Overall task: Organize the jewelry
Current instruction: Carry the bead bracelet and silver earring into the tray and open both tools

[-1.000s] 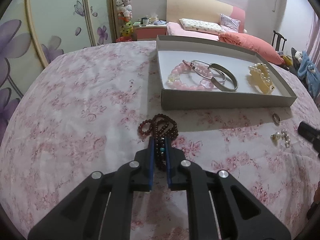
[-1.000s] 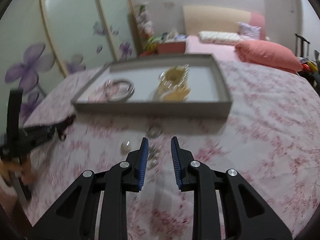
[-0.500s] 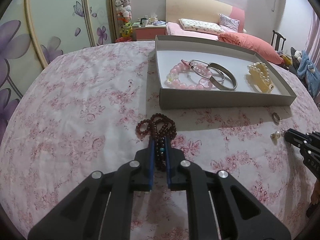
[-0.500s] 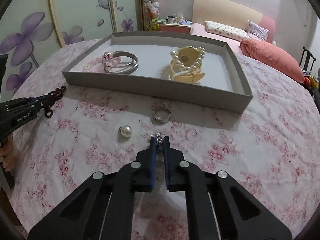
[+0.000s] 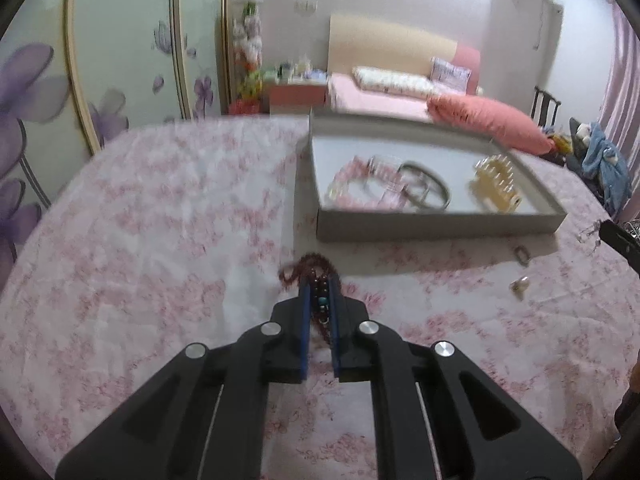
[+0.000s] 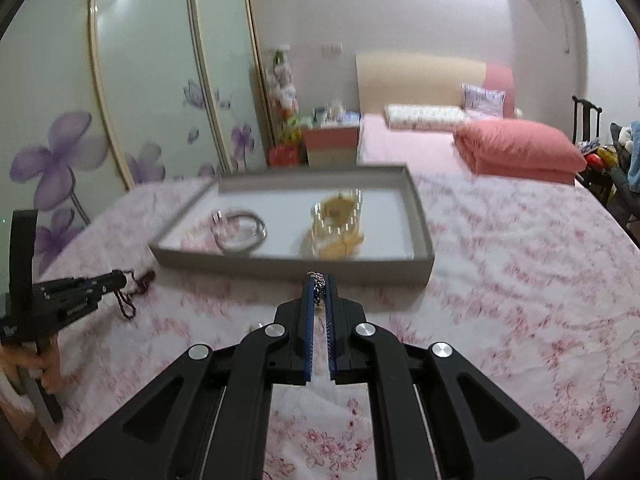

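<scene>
— Both claws had risen since a moment earlier, hadn't they? What did each one carry?

— Yes. The left claw [image 5: 320, 280] had lifted the dark red bead string [image 5: 310, 270] off the flowered cloth; a second before, the beads lay coiled on the tabletop [image 5: 160, 220] with only one end between the pads. Its jaws were pressed tight on the strand, and a loop hung loose past the tips. From the right wrist view the same loop dangled below that claw [image 6: 116, 280], clear of the cloth.

— And the right one?

— The right claw [image 6: 320, 280] had been open a second earlier and had closed on a small silver chain piece [image 6: 318, 278], which poked out at its tips. It was shut fast on it. From the left wrist view that claw [image 5: 612, 234] showed at the right edge with the chain [image 5: 588, 234] dangling from it, above the cloth.

— Where was the rest of the jewelry?

— The grey tray [image 5: 440, 226] sat just beyond the beads. Inside lay a pink bead bracelet [image 5: 352, 188] at the left, silver bangles [image 5: 426, 190] touching it, and a pearl-trimmed cream clip [image 5: 496, 188] toward the right. On the cloth in front of the tray's right corner lay a ring [image 5: 522, 256] and, nearer, a pearl [image 5: 520, 284], apart from each other.

— Anyone visible?

— Only a hand [image 6: 24, 364] gripping the left tool's handle, at the left edge.
</scene>
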A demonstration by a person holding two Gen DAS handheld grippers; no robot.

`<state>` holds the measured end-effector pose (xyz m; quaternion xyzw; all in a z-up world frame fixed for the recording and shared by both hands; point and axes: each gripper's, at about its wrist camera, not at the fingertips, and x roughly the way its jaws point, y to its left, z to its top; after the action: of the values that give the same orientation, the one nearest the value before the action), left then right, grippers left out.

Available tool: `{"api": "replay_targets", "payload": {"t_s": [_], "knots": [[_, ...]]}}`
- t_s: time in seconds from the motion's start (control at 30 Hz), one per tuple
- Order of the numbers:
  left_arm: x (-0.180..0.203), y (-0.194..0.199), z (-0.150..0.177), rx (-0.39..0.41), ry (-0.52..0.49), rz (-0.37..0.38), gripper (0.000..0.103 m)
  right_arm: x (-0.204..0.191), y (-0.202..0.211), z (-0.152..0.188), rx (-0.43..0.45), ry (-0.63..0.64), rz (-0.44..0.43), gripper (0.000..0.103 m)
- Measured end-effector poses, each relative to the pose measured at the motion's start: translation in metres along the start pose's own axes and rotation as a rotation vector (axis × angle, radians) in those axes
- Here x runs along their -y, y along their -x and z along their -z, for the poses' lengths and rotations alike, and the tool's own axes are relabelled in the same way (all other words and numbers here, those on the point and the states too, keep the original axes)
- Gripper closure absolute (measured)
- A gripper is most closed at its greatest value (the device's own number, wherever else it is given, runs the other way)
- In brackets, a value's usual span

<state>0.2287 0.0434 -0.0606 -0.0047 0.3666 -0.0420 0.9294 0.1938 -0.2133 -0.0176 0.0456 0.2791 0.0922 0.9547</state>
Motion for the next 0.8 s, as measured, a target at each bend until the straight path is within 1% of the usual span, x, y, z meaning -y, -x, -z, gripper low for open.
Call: {"api": "replay_targets", "payload": {"t_s": [0.17,0.4,0.6,0.8], "knots": [[0.012,0.031,-0.007,0.125,-0.029,-0.009,0.094,-0.006,0.014,-0.009,0.087,0.003,0.006,0.097],[0.027,0.060,-0.018,0.235,-0.057,-0.012,0.094,-0.013,0.022,-0.015,0.170,-0.002,-0.003,0.097],[0.037,0.076,-0.025,0.297,-0.062,-0.042,0.094,-0.019,0.029,-0.018,0.240,0.005,0.012,0.097],[0.046,0.075,-0.031,0.302,-0.042,-0.060,0.094,-0.024,0.034,-0.021,0.303,0.014,0.057,0.097]]}}
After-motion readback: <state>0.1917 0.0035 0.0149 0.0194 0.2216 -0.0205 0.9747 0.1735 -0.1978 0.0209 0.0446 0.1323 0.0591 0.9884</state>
